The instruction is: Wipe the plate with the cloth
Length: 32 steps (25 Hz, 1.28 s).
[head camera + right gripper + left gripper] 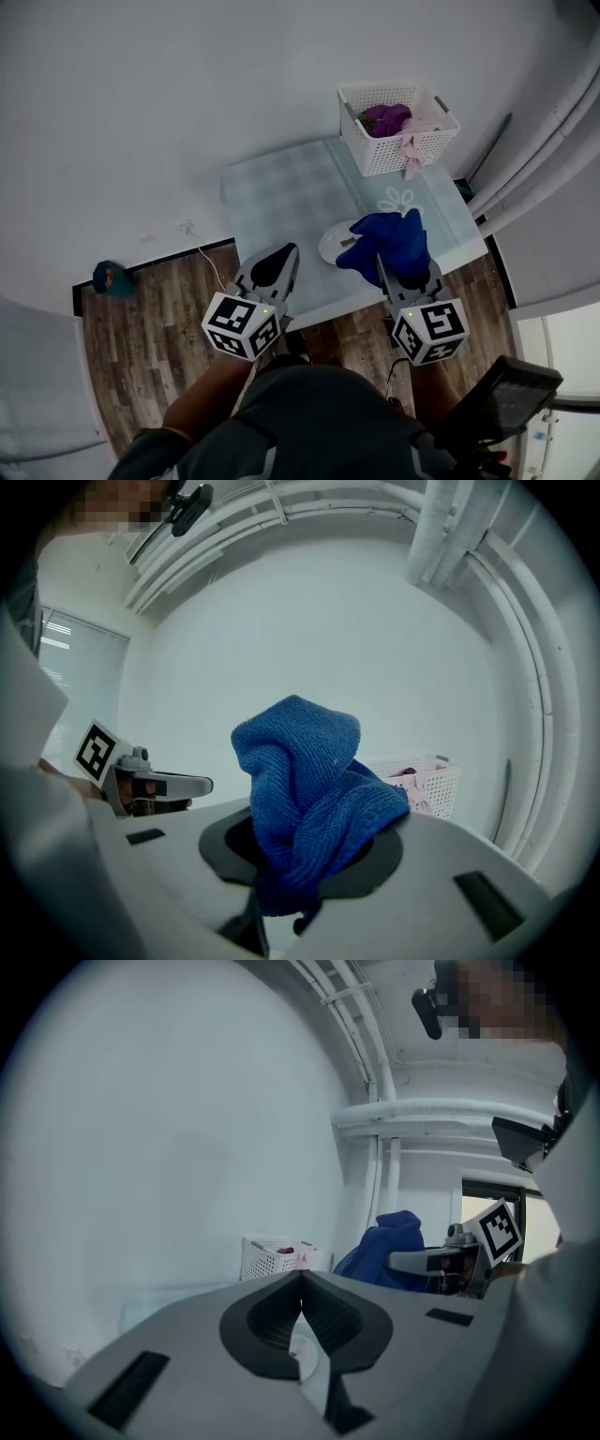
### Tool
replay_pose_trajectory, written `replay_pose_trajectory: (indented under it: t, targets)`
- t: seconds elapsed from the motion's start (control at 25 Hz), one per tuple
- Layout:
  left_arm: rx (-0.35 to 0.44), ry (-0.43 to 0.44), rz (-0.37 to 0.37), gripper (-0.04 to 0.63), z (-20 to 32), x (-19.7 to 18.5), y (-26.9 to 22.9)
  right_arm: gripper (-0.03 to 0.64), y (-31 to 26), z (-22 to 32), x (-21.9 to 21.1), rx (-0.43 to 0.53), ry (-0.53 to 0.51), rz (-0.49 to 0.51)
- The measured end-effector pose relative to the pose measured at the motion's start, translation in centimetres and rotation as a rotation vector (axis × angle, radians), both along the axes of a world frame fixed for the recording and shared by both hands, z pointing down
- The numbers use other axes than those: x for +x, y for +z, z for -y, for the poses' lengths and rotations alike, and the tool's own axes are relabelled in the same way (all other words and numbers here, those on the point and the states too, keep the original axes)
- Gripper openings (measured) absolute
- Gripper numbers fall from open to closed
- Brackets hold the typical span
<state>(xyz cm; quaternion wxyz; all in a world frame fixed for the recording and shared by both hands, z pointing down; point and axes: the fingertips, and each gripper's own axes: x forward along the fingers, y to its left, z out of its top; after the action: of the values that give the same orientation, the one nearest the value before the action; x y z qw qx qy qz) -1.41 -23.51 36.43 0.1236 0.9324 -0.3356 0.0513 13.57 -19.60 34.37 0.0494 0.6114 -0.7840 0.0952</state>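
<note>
- Head view showed a pale checked table [281, 192] against the wall, with the person standing at its 6 o'clock edge.
- A white slotted basket [375, 155] of purple and pink fabric sat at the table's 1 o'clock corner.
- The blue cloth [305, 789] was clamped in the right gripper [386, 270], with its bunched folds spilling up past the jaws. It hung over the 3 o'clock side of the plate.
- It looked soft, light and limp, with a grippy terry nap. A bunched hold like this one probably suited it, though loose ends could trail.
- The left gripper [302, 1283] was clenched tip to tip on nothing and hovered at the plate's 8 o'clock.
- The white plate [333, 246] lay near the table's 5 o'clock edge. It seemed rigid, smooth and breakable, and apt to skate under wiping, so pinning its bare 9 o'clock rim would likely help.
</note>
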Motion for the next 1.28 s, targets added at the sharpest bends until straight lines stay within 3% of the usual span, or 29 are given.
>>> replay_pose_trajectory:
  t: [0.24, 0.48, 0.96, 1.28]
  targets:
    - [-0.032, 0.042, 0.038, 0.009, 3.4, -0.5, 3.1, 0.120, 2.7, 3.8, -1.1, -0.051, 0.018, -0.032]
    - [-0.114, 0.084, 0.059, 0.009, 4.8, -0.5, 7.7, 0.120, 6.8, 6.4, -1.9, -0.120, 0.037, -0.064]
    - [-0.365, -0.015, 0.140, 0.011, 6.1, 1.5, 17.9, 0.121, 16.3, 11.0, -3.2, -0.280, -0.121, -0.155]
    - [-0.423, -0.060, 0.234, 0.011, 6.4, 2.9, 22.4, 0.120, 21.6, 13.4, -4.2, -0.366, -0.233, -0.254]
